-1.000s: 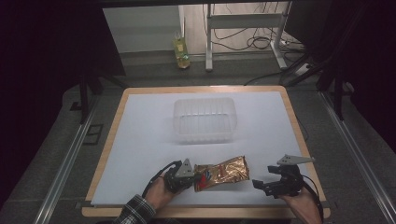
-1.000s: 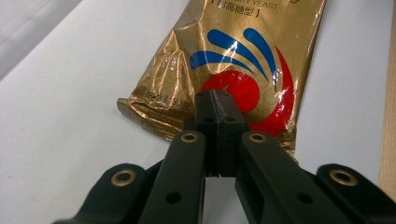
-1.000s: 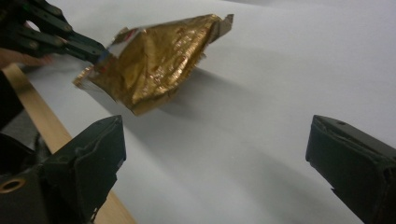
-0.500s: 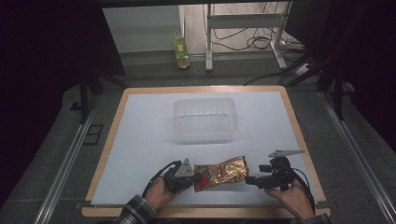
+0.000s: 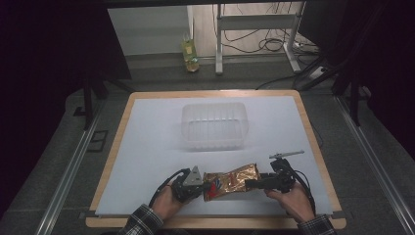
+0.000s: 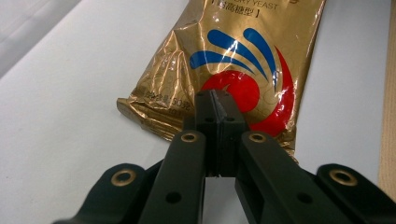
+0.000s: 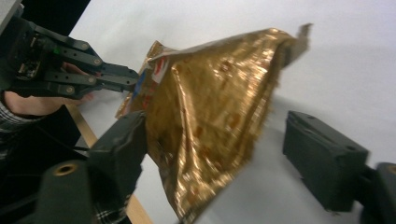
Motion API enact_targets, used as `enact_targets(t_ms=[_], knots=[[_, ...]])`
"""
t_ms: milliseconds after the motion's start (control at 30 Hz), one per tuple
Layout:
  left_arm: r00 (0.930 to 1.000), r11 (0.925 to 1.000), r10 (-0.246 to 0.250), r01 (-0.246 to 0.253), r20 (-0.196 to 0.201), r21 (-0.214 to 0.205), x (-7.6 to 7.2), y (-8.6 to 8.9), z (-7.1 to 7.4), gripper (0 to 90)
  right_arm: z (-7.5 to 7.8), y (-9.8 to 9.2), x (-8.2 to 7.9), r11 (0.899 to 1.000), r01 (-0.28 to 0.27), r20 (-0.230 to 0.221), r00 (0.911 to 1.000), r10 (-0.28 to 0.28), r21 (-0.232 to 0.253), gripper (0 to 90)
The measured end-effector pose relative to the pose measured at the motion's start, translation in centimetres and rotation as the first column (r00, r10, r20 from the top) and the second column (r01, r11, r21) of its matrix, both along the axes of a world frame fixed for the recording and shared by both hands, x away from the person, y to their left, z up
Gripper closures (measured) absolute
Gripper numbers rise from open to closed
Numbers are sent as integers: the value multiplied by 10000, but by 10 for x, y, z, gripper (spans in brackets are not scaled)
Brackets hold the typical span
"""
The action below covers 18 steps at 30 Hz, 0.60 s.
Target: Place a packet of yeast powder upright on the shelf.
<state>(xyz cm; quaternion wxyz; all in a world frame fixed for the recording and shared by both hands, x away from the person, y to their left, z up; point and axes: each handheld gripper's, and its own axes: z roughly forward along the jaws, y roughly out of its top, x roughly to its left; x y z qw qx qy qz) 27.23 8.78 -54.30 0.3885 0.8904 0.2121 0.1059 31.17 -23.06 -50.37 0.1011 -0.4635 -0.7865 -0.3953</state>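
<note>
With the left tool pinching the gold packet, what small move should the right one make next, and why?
Probably close the right tool on the gold packet: its jaws stand open either side of the free end, while the left tool is clamped on the other end.

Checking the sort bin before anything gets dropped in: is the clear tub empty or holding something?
Empty. In the high view the clear tub shows nothing inside, just the white table through its walls.

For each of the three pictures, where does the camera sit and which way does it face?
High view: above the person's side, looking forward and down on the table; both hands enter from below.
Left gripper view: on the left tongs, looking along shut jaws at the gold packet.
Right gripper view: on the right tongs, facing the packet's other end and the left hand.
All three share the packet.
</note>
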Motion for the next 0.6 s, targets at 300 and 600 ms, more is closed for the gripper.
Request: enact_targets(t_ms=[300, 600], knots=[[10000, 10000, -12, 12, -24, -37, 0, 0, 0, 896, -2, 14, 7, 9989, -65, -294, 9995, 79, 474, 412], [10000, 10000, -30, 30, -50, -53, 1, 1, 0, 896, -7, 14, 12, 9942, 153, -898, 9959, -57, 1063, 581]])
